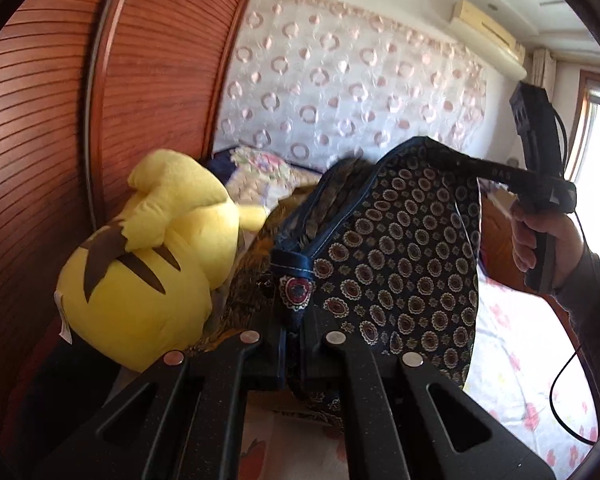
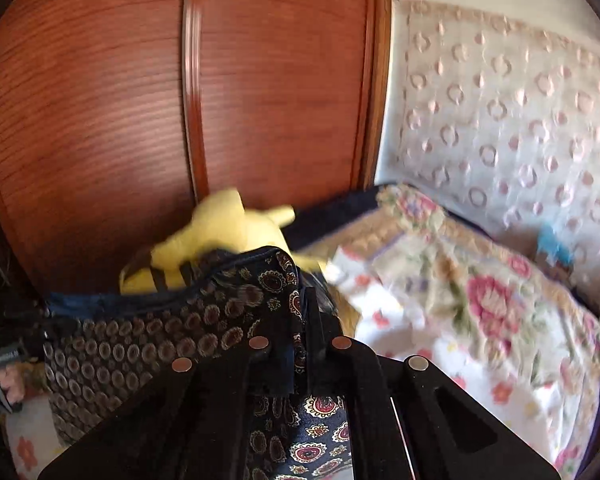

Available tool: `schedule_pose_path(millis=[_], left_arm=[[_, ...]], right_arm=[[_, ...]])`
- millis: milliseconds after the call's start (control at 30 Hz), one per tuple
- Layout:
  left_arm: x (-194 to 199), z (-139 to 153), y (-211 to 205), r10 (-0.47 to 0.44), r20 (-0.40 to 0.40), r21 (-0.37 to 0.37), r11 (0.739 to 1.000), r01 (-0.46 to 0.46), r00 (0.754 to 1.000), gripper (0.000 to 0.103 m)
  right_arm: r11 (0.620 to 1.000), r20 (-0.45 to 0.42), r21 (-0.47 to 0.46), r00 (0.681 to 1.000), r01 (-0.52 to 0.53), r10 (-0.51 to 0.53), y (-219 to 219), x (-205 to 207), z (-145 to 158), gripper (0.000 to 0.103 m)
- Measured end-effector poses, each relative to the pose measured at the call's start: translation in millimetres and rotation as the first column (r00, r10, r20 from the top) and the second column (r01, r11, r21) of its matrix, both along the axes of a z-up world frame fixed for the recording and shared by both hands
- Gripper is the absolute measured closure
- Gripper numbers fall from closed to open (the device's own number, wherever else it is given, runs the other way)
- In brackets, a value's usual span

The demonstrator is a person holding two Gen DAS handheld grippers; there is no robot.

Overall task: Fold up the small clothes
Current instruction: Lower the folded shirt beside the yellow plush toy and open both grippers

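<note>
both grippers, left gripper (image 1: pixel 294 334) and right gripper (image 2: pixel 300 344), are clamping the patterned garment (image 1: pixel 400 272) stretched between them, yellow plush toy (image 1: pixel 152 264) sitting beyond.

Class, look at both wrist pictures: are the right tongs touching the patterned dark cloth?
Touching. The right wrist view shows the right tongs closed on the cloth's edge; the left wrist view shows the cloth hanging from them.

**Colours and patterns**

The garment (image 1: pixel 400 264) is navy with gold and red medallions. The plush (image 1: pixel 152 272) is yellow with brown stripes. The wardrobe (image 2: pixel 100 120) is reddish-brown. The curtain (image 1: pixel 340 92) is white with pink rings; the sheet (image 2: pixel 480 300) is floral.
</note>
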State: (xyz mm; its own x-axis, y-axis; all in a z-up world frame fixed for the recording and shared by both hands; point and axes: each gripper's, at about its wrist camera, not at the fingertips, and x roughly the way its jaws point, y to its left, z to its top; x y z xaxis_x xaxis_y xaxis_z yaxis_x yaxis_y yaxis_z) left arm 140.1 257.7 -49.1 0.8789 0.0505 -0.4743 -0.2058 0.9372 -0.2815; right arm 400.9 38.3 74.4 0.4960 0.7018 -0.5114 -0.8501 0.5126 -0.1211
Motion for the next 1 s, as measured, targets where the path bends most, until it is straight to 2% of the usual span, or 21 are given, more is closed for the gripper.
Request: schedule_pose_path(millis=[100,167,300,433,467,533,600,633,700,833,1000], left_arm=[[-6.2,1.9,3.9,0.061,0.022,0.007,0.998,-0.061,0.998,0.099],[-6.4,-1.8,8.8,0.093,0.004,0.004,0.996,-0.093,0.996,0.099],[0.0,-21.9,19.1,0.139,-0.078,-0.032,0.989,-0.141,0.987,0.099],[6.4,-33.3,19.4,0.145,-0.136,-0.04,0.988,-0.152,0.98,0.098],[7.1,-34.3,19.9,0.137,-0.146,-0.039,0.989,-0.144,0.98,0.098],[5.1,-33.4,21.8,0.134,-0.152,-0.028,0.99,-0.14,0.979,0.086],[-0.3,-29.6,20.8,0.13,-0.145,-0.009,0.991,-0.132,0.981,0.069],[-2.9,-27.2,20.3,0.133,-0.14,0.001,0.991,-0.134,0.981,0.064],[-9.9,-19.1,16.9,0.147,-0.131,0.037,0.989,-0.144,0.98,0.064],[-21.3,-2.5,5.4,0.14,-0.093,0.11,0.985,-0.13,0.986,0.062],[-32.4,22.8,-25.7,0.079,-0.047,0.162,0.984,-0.07,0.996,0.062]], right_arm=[[1.0,0.056,-0.006,0.998,-0.018,0.018,28.0,-3.0,18.0,0.1],[0.999,0.077,-0.039,0.996,-0.03,0.032,54.7,-2.5,19.7,0.101],[0.987,0.088,-0.16,0.995,-0.031,0.045,108.0,5.5,-5.4,0.1],[0.976,0.057,-0.212,0.998,0.046,-0.034,140.2,22.0,-28.9,0.1],[0.975,0.015,-0.214,0.999,0.054,-0.052,143.8,25.9,-34.4,0.096],[0.977,-0.006,-0.203,0.998,0.065,-0.068,150.5,28.4,-32.2,0.085],[0.98,0.014,-0.185,0.997,0.073,-0.072,146.8,22.0,-27.9,0.069],[0.982,0.019,-0.169,0.996,0.084,-0.082,143.4,21.0,-22.1,0.066],[0.988,0.007,-0.115,0.995,0.101,-0.101,124.1,8.5,-8.7,0.058],[0.99,0.002,-0.029,0.991,0.135,-0.135,73.8,-25.2,6.8,0.056],[0.983,-0.022,0.039,0.984,0.178,-0.177,0.3,-86.0,-7.4,0.05]])
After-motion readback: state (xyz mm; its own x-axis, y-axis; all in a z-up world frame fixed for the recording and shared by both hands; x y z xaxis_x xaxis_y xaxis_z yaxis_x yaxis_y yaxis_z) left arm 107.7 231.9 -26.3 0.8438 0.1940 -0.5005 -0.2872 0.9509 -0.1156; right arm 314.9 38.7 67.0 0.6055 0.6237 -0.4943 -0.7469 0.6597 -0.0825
